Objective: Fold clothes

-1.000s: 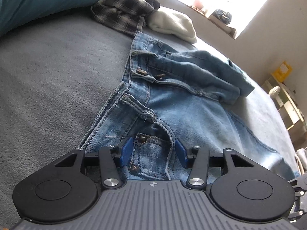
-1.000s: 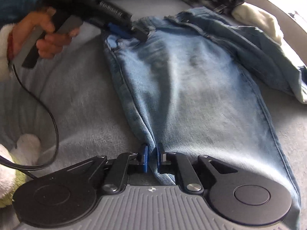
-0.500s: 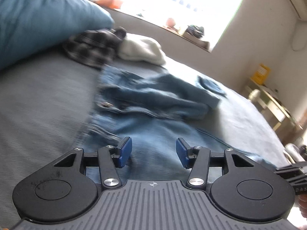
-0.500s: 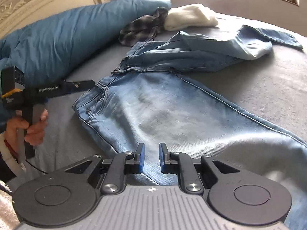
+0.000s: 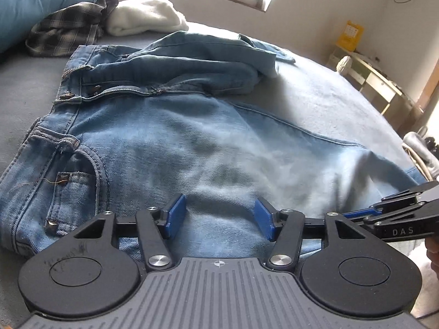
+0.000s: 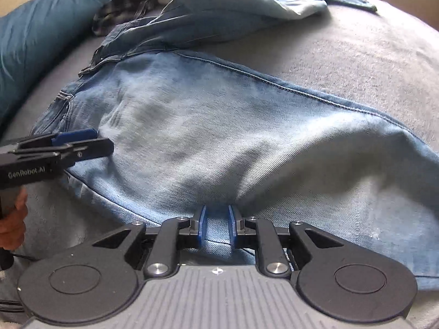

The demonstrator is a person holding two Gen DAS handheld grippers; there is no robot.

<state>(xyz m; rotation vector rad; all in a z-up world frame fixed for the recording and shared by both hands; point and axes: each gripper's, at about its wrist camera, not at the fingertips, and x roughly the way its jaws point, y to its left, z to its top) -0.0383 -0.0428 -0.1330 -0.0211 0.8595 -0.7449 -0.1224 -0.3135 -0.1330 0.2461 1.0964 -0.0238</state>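
The jeans (image 5: 192,142) are laid flat on the grey bed cover (image 5: 329,96), waistband toward the blue pillow (image 5: 35,2) and the near leg running away from it, so the long axis is taken from the pillow end to the hem. The far leg is seen bunched and doubled over on the window side of the waistband, beside a plaid shirt (image 5: 68,27) and a white garment (image 5: 145,17).

The left gripper (image 5: 219,220) is opening over the thigh cloth, and no cloth is seen between its pads. The right gripper (image 6: 216,227) stands narrowly parted, with denim lying in the gap; whether the pads press on it cannot be told.

Risks are judged as follows — a fold begun now would trap the bunched far leg and leave a lump. A single-layer pinch at the leg edge could let the lower layer drag and skew the seams.
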